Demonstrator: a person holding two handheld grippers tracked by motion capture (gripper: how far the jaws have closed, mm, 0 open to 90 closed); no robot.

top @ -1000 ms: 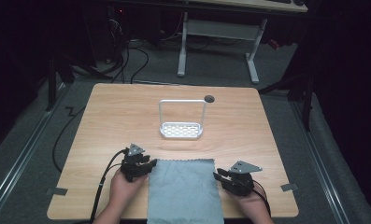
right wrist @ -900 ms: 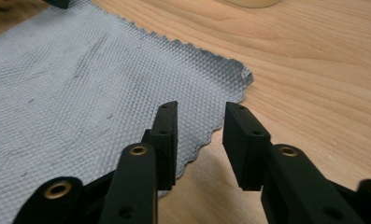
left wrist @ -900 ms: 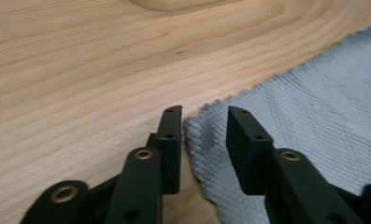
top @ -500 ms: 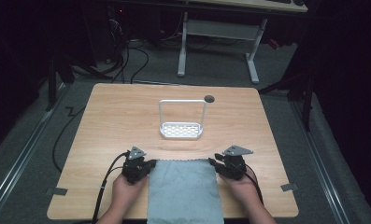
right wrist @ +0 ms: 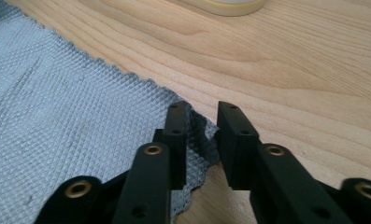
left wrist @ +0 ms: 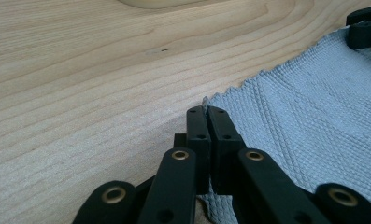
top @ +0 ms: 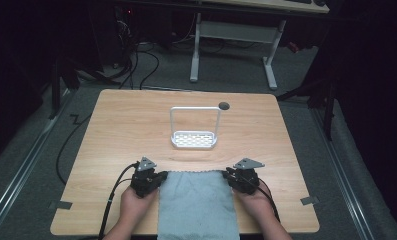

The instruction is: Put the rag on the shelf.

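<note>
Two far corners of the grey waffle-weave cloth, flat at the near edge of the pale wood-grain table, are now being taken; the left gripper has clamped its corner; the right gripper moved in, jaws just closing, cloth between them, not yet pinched; lifting looks imminent.

Left gripper jaws pinched shut on far left corner of grey cloth; wooden bench left; other gripper's jaws top right.
</note>
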